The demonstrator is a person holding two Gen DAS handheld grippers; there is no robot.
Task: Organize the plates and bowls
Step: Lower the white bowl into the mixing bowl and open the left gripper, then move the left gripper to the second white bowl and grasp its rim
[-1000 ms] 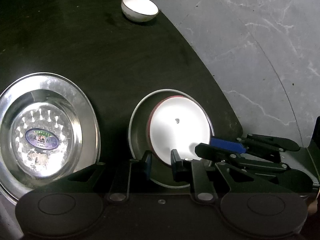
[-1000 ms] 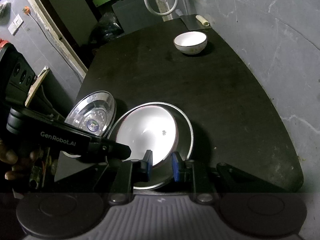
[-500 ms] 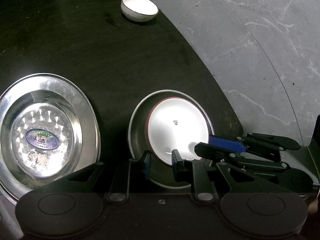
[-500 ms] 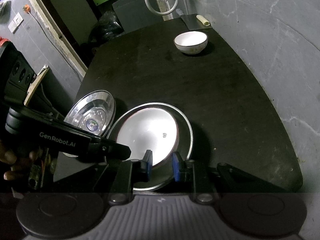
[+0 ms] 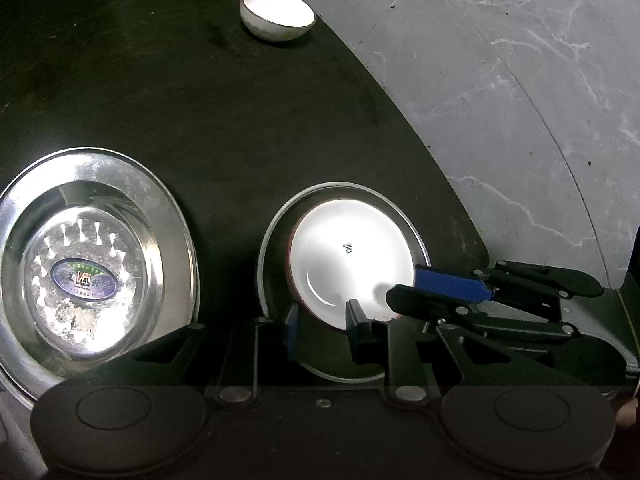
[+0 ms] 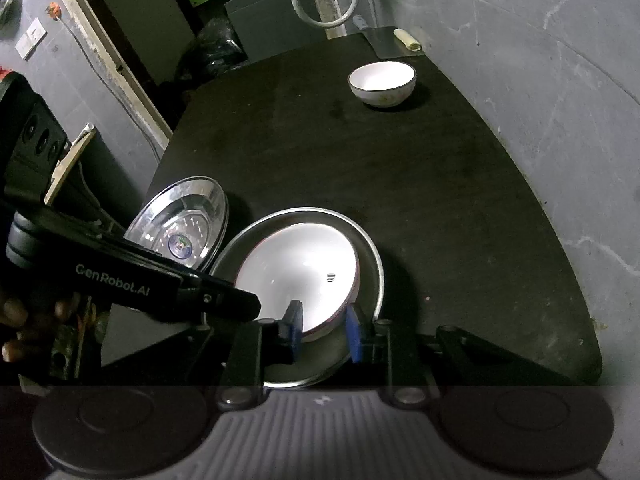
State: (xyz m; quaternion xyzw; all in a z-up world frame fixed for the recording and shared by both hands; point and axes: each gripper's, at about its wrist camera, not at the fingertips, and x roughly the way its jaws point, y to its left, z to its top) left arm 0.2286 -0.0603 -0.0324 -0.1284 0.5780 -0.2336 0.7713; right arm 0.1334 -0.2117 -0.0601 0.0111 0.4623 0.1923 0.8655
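Red-rimmed bowl (image 5: 352,256) near table edge (image 5: 448,200)

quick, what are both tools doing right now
left tool: open, jaws just been opening, bowl rim between them, not pinched
right tool: open, astride the same bowl's rim, not pinched

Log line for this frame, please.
red-rimmed bowl: in steel plate | left gripper: astride bowl rim, jaws just opening | right gripper: astride rim, grip unclear | small bowl: far, untouched
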